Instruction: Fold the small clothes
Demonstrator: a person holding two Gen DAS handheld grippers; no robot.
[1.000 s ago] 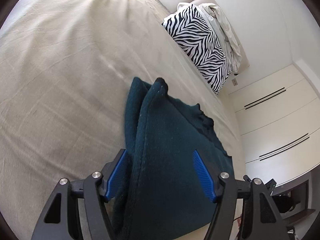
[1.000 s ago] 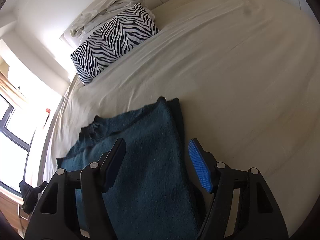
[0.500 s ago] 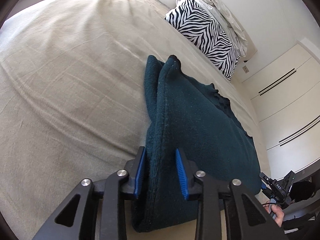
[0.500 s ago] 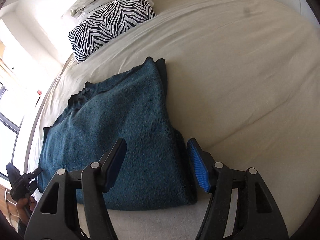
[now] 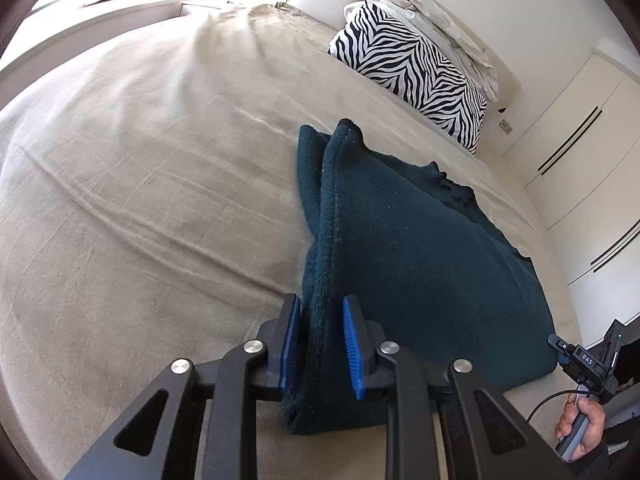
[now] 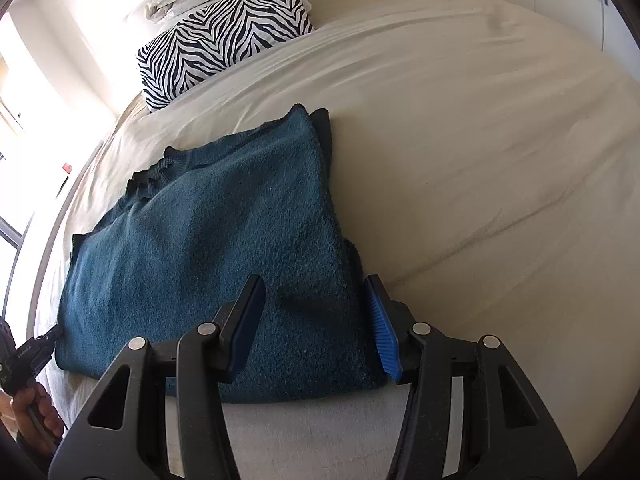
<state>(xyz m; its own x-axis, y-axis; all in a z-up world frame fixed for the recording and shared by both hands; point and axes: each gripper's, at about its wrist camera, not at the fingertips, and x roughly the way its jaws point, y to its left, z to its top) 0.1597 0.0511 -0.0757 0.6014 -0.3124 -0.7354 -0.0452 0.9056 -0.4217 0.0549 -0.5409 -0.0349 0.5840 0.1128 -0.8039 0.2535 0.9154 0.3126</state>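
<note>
On the bed [image 5: 140, 200], the soft, thick teal sweater [image 5: 400, 248] bunches easily; left gripper [image 5: 318, 344] is closing on its near corner edge, right gripper [image 6: 316, 320] is closing around the other, pads apart.

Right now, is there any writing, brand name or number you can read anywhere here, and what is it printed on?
"DAS": white letters on the black handheld gripper at the right edge of the left wrist view.
White letters on the black gripper at the left edge of the right wrist view: too small and tilted to read.
Teal sweater, zebra pillow, bed sheet and cupboards: no writing visible.
</note>
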